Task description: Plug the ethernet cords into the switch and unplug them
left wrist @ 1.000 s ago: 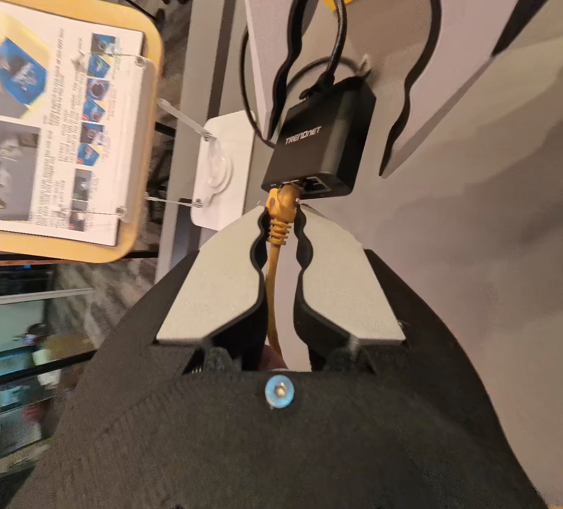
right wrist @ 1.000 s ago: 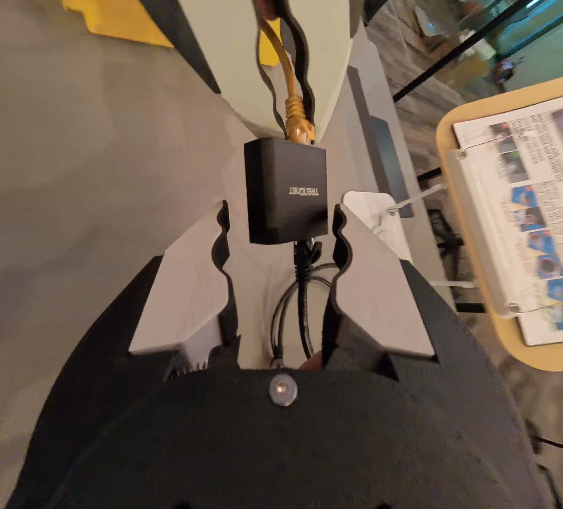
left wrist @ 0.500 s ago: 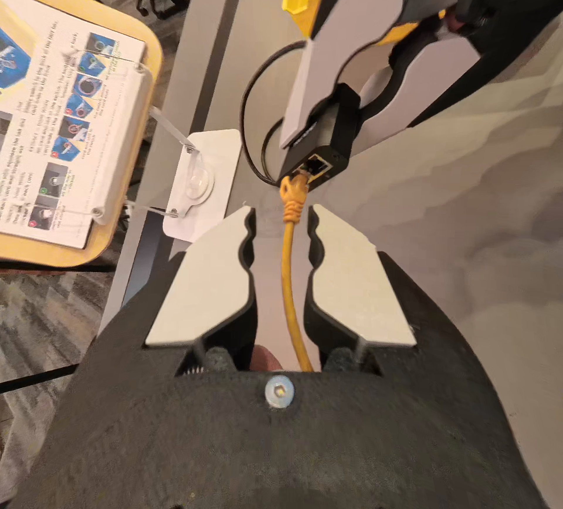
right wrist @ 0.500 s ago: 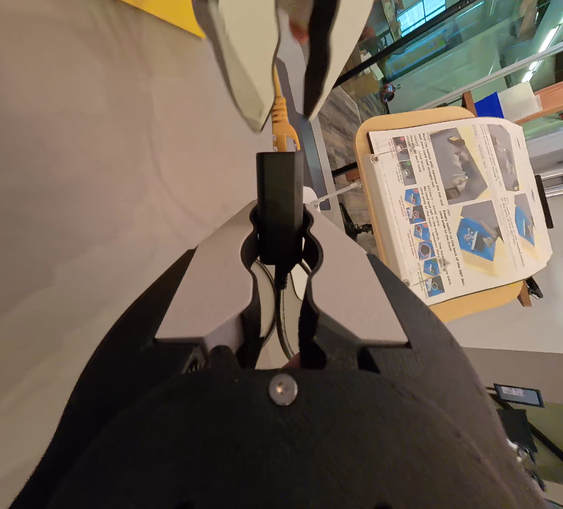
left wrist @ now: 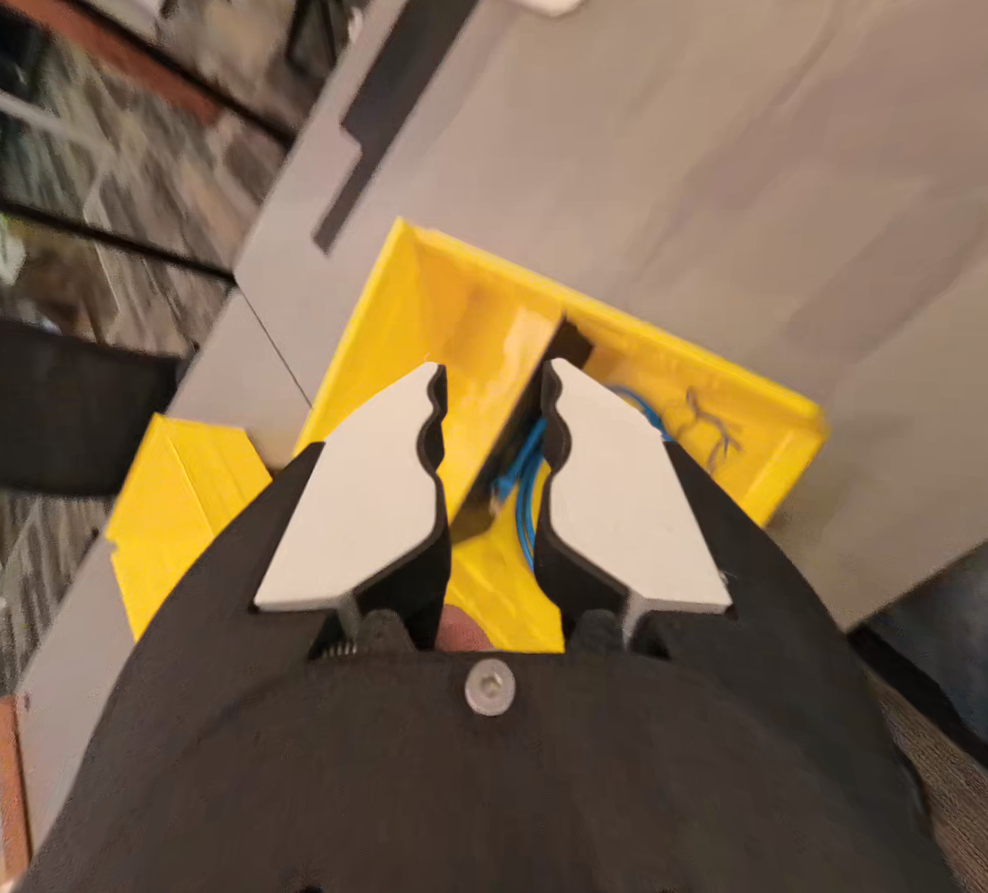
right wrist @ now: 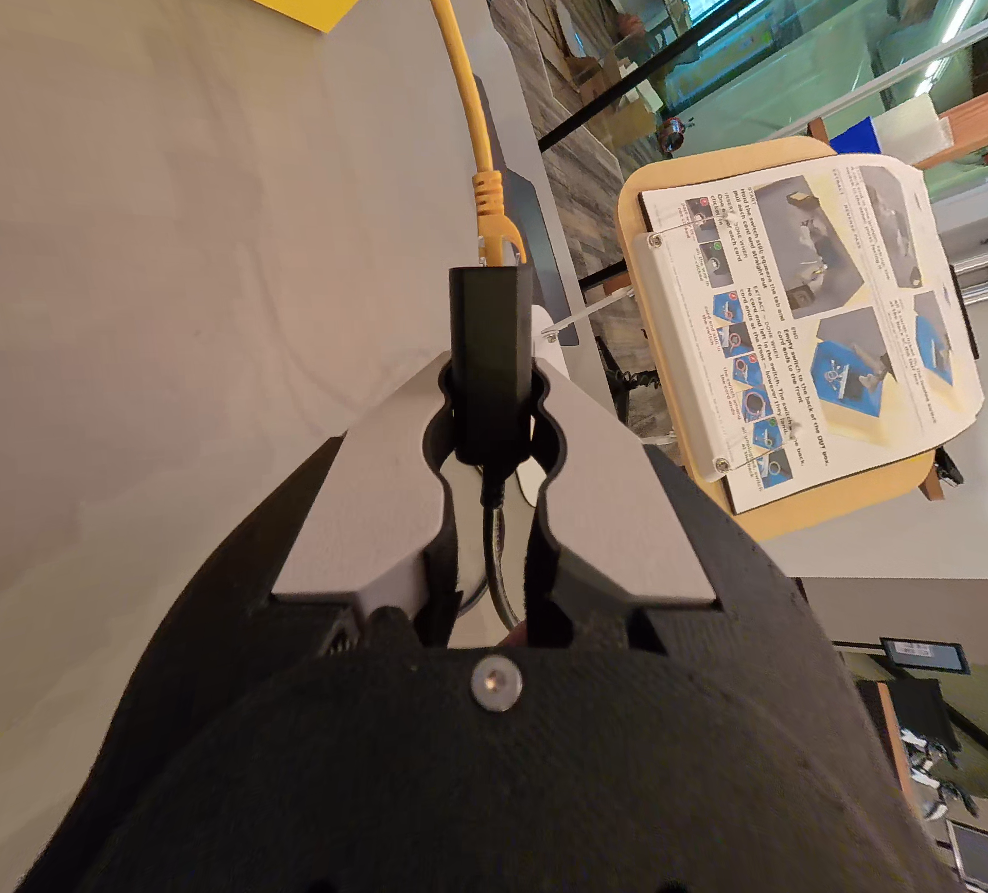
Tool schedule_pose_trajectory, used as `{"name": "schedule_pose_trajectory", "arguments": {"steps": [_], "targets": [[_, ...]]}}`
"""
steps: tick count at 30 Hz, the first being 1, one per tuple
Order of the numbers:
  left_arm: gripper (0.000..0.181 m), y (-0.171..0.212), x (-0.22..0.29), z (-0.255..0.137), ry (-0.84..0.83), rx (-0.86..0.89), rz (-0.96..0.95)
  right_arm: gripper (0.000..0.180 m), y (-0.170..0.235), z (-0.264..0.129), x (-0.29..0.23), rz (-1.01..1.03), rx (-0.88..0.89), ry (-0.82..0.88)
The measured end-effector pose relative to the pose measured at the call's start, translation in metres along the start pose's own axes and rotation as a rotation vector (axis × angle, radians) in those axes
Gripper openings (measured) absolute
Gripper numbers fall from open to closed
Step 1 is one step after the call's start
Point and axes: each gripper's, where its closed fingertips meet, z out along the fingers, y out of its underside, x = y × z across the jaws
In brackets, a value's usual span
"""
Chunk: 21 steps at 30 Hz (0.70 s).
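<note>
**Right gripper clamps the switch while the left hangs empty over the bin**

Right gripper [right wrist: 492, 381] has its two grey fingers closed on the narrow sides of the black switch [right wrist: 489, 349], which stands on edge and juts forward past the fingertips. At the switch's far end, a yellow ethernet cord [right wrist: 470, 108] is seated in a port and arcs away toward the top of the view. A black cable [right wrist: 494, 541] leaves the switch's near end and runs back between the fingers. Beyond the grey table [right wrist: 214, 226] stands a rounded wooden board bearing a printed instruction sheet [right wrist: 802, 333].

Left gripper [left wrist: 492, 370] hovers with its fingers parted and nothing between them, above a yellow bin [left wrist: 588, 386] resting on the table. A dark divider splits the bin; blue cords [left wrist: 521, 466] lie in the compartment on the right, partly hidden by the right finger. That view is motion-blurred.
</note>
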Motion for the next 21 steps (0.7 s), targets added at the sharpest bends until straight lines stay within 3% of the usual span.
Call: {"name": "schedule_pose_trajectory", "arguments": {"steps": [6,10,15,16,21], "targets": [[0.029,0.091,0.020,0.038,-0.023,-0.219,-0.051,0.022,0.000,0.004,-0.005,0.011,0.000,-0.016],[0.031,0.125,0.017,0.064,-0.105,-0.349,0.094,0.022,-0.001,0.002,-0.005,0.016,0.000,-0.016],[0.025,0.147,0.010,0.093,-0.250,-0.466,0.373,0.022,0.002,0.002,-0.003,0.031,0.004,-0.014],[0.017,0.146,0.007,0.097,-0.292,-0.467,0.423,0.022,0.002,0.002,-0.003,0.033,0.005,-0.015],[0.011,0.148,-0.009,0.097,-0.403,-0.501,0.496,0.022,0.002,0.001,-0.003,0.040,0.015,-0.014]]}}
